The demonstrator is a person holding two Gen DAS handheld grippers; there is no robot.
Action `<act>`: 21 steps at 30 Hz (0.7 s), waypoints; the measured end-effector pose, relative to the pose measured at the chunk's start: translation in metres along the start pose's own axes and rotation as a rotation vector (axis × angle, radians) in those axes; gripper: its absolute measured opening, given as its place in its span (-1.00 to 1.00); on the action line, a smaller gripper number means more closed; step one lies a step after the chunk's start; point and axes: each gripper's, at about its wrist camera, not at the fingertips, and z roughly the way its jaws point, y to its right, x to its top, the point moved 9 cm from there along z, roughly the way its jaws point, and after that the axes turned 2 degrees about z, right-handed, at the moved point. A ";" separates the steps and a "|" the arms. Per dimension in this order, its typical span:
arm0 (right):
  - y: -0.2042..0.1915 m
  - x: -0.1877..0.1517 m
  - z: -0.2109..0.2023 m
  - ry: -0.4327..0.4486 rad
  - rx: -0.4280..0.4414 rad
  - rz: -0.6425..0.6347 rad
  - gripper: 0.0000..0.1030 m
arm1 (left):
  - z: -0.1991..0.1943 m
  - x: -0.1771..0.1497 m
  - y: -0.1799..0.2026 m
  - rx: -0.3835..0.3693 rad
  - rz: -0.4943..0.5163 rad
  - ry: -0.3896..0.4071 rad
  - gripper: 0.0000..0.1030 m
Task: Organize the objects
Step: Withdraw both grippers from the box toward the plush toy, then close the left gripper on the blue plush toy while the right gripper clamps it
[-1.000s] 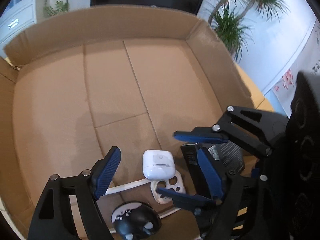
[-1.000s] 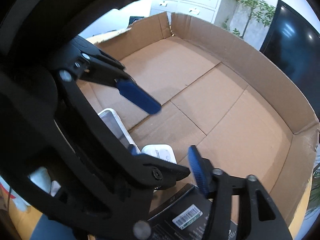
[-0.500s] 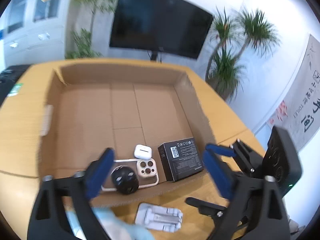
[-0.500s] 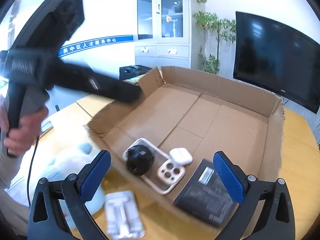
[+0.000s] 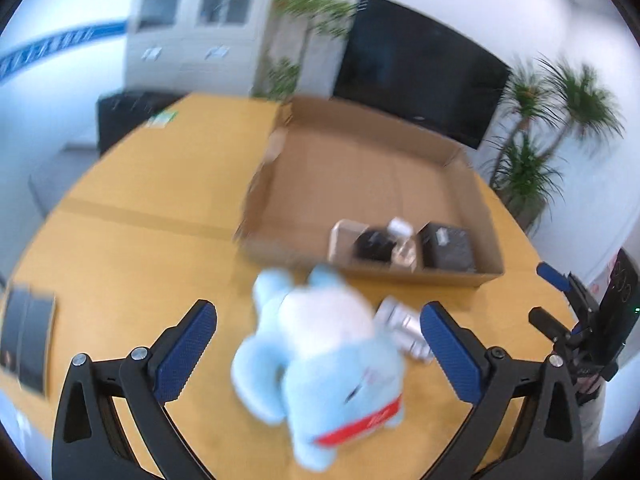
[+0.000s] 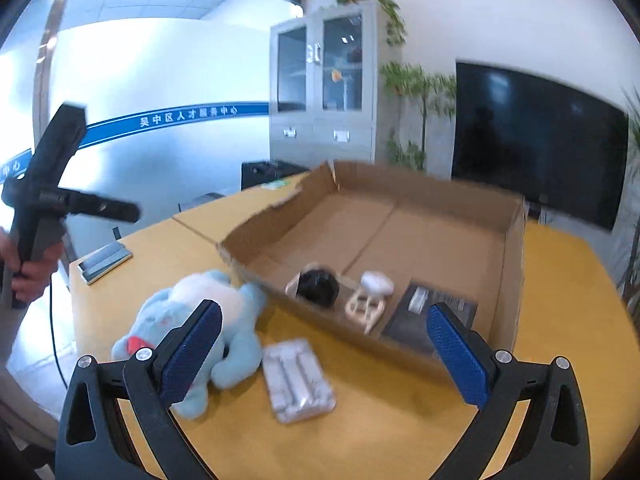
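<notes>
Both the left gripper (image 5: 320, 350) and right gripper (image 6: 324, 348) stand wide, holding nothing; the plush (image 5: 320, 364) lies near the box (image 5: 484, 280), a grey tray (image 6: 298, 380) beside it; a careless grab could squash the plush unevenly or knock the tray off the table (image 5: 132, 248).

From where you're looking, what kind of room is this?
Probably an office or meeting room: a large wall-mounted screen, a grey glass-door cabinet, and a frosted glass wall with a blue lettered stripe, around a wooden table.
</notes>
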 end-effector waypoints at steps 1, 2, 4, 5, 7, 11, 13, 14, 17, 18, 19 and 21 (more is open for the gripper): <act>0.000 -0.011 0.006 -0.044 0.013 0.034 1.00 | 0.001 -0.009 -0.009 0.002 -0.035 -0.009 0.98; 0.000 -0.020 0.011 -0.081 0.031 0.065 1.00 | 0.003 -0.022 -0.023 0.010 -0.086 -0.027 0.98; -0.001 -0.037 0.023 -0.147 0.066 0.125 1.00 | 0.009 -0.041 -0.038 0.005 -0.153 -0.071 0.98; -0.002 -0.044 0.028 -0.171 0.082 0.158 1.00 | 0.013 -0.051 -0.045 -0.012 -0.192 -0.098 0.98; -0.007 -0.058 0.037 -0.217 0.164 0.269 1.00 | 0.016 -0.068 -0.053 -0.069 -0.276 -0.138 0.98; -0.022 -0.079 0.059 -0.322 0.364 0.476 1.00 | 0.025 -0.078 -0.058 -0.167 -0.365 -0.156 0.98; -0.028 -0.083 0.071 -0.352 0.398 0.535 0.94 | 0.035 -0.081 -0.063 -0.157 -0.385 -0.179 0.98; -0.030 -0.085 0.078 -0.372 0.400 0.556 0.91 | 0.041 -0.087 -0.065 -0.159 -0.400 -0.201 0.98; -0.032 -0.093 0.102 -0.427 0.382 0.621 0.69 | 0.055 -0.093 -0.071 -0.159 -0.422 -0.227 0.98; -0.032 -0.096 0.108 -0.439 0.374 0.637 0.63 | 0.059 -0.094 -0.073 -0.153 -0.424 -0.233 0.98; -0.032 -0.099 0.115 -0.453 0.365 0.659 0.52 | 0.064 -0.095 -0.074 -0.149 -0.426 -0.238 0.98; -0.036 -0.102 0.124 -0.462 0.381 0.695 0.43 | 0.069 -0.096 -0.074 -0.156 -0.425 -0.244 0.98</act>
